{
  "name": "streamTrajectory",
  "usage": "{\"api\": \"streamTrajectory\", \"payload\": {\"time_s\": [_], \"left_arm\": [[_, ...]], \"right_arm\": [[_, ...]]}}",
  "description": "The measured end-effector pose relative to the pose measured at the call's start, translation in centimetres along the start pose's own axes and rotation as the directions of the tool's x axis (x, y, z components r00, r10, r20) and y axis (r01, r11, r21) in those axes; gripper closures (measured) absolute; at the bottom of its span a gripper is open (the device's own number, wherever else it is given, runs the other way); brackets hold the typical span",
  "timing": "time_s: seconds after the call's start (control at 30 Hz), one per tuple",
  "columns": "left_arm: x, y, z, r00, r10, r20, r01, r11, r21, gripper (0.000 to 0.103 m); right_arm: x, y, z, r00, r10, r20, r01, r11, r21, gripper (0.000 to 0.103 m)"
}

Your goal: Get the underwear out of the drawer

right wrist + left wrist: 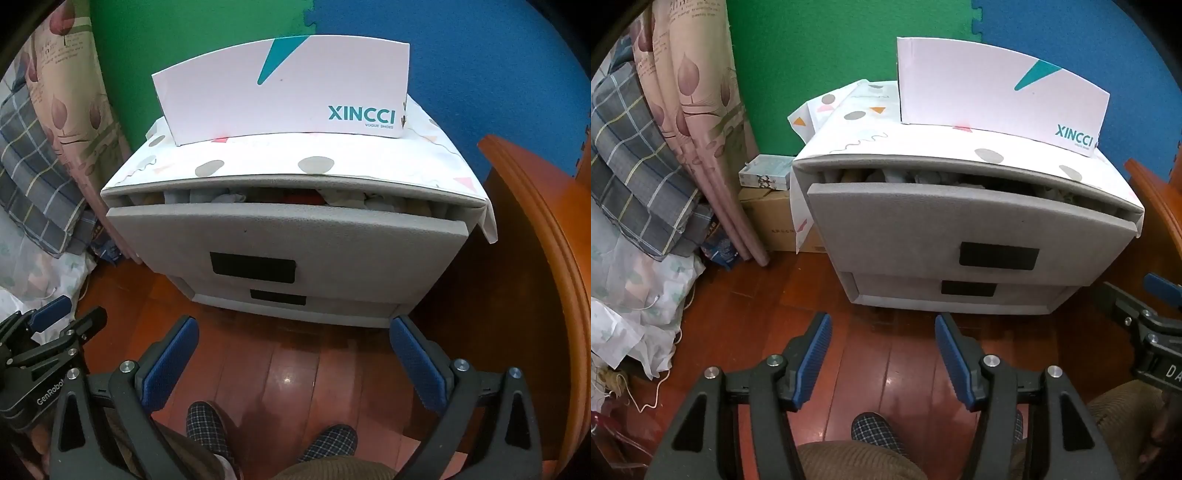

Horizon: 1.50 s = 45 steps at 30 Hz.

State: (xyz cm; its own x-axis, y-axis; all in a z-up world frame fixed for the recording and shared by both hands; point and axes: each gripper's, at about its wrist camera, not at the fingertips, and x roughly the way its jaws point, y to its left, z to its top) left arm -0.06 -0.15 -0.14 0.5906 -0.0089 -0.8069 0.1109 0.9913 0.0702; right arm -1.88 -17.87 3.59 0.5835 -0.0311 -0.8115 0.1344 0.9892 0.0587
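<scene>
from the left wrist view, the left gripper (pixel 882 354) hangs over the wooden floor (pixel 886 362) with its blue pads partly apart and nothing between them. ahead stands a small grey cabinet (pixel 960 229); its top drawer (pixel 967 221) is pulled out a little, and in the gap under the cabinet's top edge lies crumpled clothing (pixel 923 177) – the underwear, as far as can be told, though no single piece can be made out. the lower drawer (pixel 960 291) is shut. a white shoebox (pixel 997 96) stands along the back edge of the cabinet's top, on a patterned cloth (pixel 871 129). this view alone shows the cardboard boxes (pixel 768 206) by the cabinet's left side and a cable trailing on the floor at the left. the right gripper (pixel 1156 325) shows only as a sliver at the right edge.

from the right wrist view, the right gripper (pixel 295 358) has its jaws spread wide and holds nothing, over the floor in front of the cabinet's lower front edge. here the drawer gap shows more – pale fabrics and an orange-red piece (pixel 299 197) near its middle. only this view gives the orange wooden furniture (pixel 546 258) touching the cabinet's right side in full, and both checked slippers (pixel 207 424). the left gripper's side shows at the lower left corner.
</scene>
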Motion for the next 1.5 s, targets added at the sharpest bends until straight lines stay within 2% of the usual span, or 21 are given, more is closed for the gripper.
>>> {"api": "streamTrajectory", "payload": {"time_s": [1.5], "left_arm": [[0.88,0.70,-0.10,1.000,-0.004,-0.006,0.004,1.000,-0.010,0.043]], "right_arm": [[0.53,-1.00,0.07,1.000,-0.018,-0.014,0.018,1.000,0.021,0.001]]}}
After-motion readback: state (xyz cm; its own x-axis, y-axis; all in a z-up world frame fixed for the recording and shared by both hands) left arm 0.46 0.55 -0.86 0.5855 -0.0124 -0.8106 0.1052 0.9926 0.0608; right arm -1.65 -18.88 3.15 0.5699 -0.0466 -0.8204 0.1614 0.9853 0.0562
